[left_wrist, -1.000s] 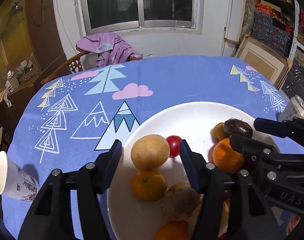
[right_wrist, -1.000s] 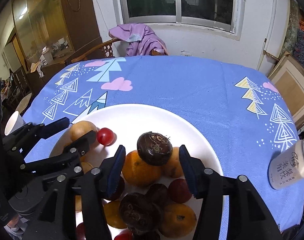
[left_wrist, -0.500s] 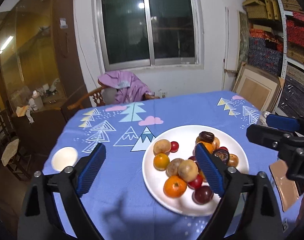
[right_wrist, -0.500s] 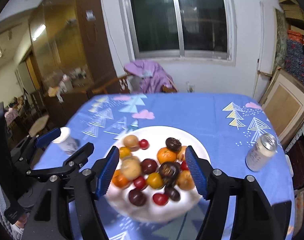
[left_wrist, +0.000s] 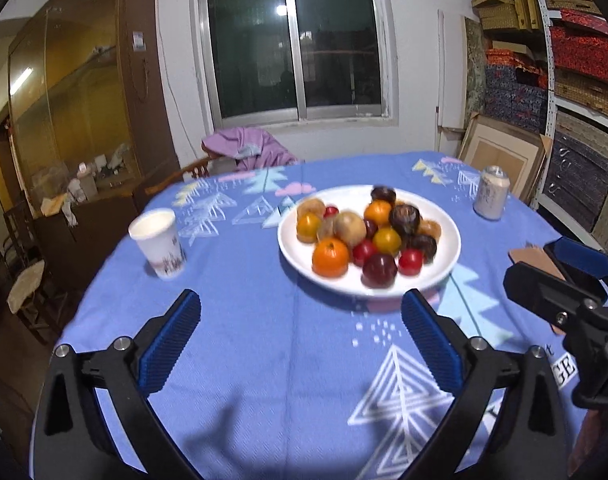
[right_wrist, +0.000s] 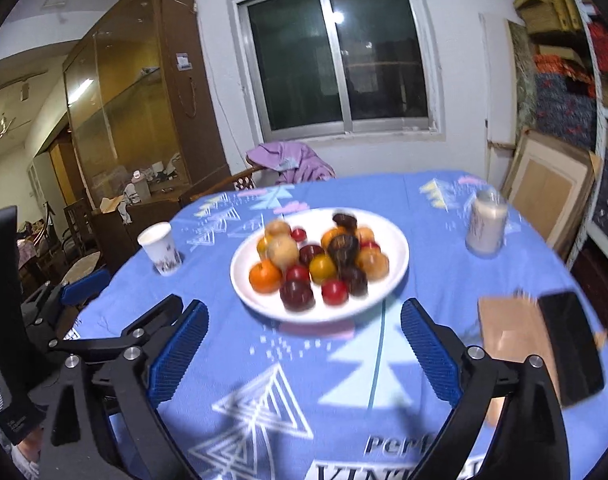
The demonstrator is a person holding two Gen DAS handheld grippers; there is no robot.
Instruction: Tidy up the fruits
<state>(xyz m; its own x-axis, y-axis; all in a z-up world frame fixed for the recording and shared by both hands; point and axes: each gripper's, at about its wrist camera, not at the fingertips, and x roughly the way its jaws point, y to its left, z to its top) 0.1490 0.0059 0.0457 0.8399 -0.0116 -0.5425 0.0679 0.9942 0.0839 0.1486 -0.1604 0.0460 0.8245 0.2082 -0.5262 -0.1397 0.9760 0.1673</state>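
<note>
A white paper cup with a dark printed band (left_wrist: 159,243) stands upright at the left of a round table under a blue cloth printed with white and pale triangular trees (left_wrist: 264,340). Near the table's middle, a round white plate (left_wrist: 450,240) holds the heaped fruit (left_wrist: 364,236): oranges, red and dark plums, brown-skinned fruit. Further right, a pale drink can (left_wrist: 491,193) stands upright, well apart from the plate.

In the foreground of the left wrist view, the left gripper (left_wrist: 300,344), black with ribbed blue pads, has its jaws opening wide over bare cloth, nothing between them; the plate lies beyond the fingertips. At that view's right edge part of the right gripper shows, above a brown card-like sheet whose details cannot be made out.

The right wrist view gives what the other cannot: the right gripper (right_wrist: 302,344), jaws likewise opening with nothing between them, the left gripper at the frame's left edge, and at right a flat black slab, apparently a phone (right_wrist: 570,344), lying on a tan sheet (right_wrist: 504,332). It also shows white lettering on the cloth's near edge, only "Perf" and "VIN" legible. The left view shows "GE". The writing on the can and cup is too blurred to read.
</note>
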